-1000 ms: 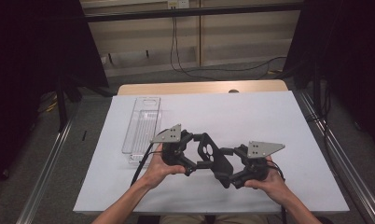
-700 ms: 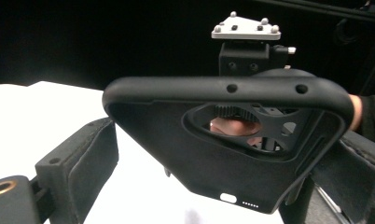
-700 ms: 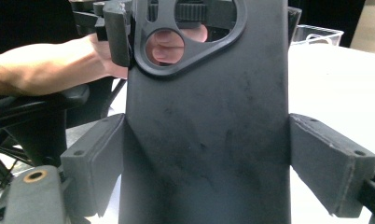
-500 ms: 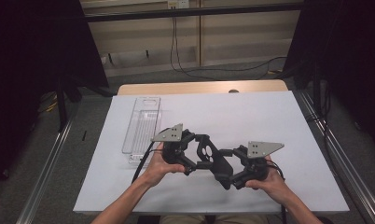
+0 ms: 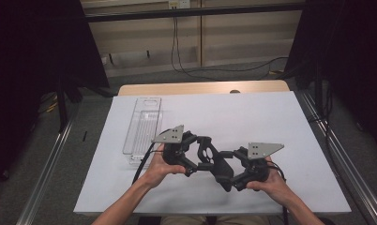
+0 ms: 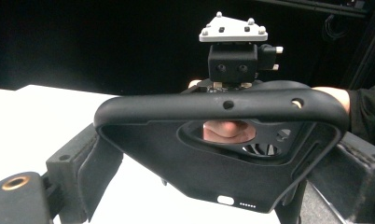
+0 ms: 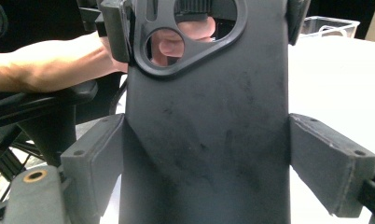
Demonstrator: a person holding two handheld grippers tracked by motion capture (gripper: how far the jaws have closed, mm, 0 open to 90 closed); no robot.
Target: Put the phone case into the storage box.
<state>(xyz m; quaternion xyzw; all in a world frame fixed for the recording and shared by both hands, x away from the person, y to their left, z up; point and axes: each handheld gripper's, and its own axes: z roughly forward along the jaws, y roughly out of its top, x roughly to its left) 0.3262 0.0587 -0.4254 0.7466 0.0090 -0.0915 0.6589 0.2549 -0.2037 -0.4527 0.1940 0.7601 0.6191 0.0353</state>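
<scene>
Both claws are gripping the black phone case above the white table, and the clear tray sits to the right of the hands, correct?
Not quite. In the high view the clear tray lies left of the hands. The left claw and right claw do grip the black phone case above the white table.

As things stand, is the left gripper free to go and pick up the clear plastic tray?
Probably not. The left gripper and the right gripper both clamp the black phone case, so it would have to let go first, though the tray lies unobstructed nearby.

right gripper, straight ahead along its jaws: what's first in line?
The black phone case already sits between its jaws. Beyond that, likely the left gripper and the hand holding it; depth unclear.
</scene>
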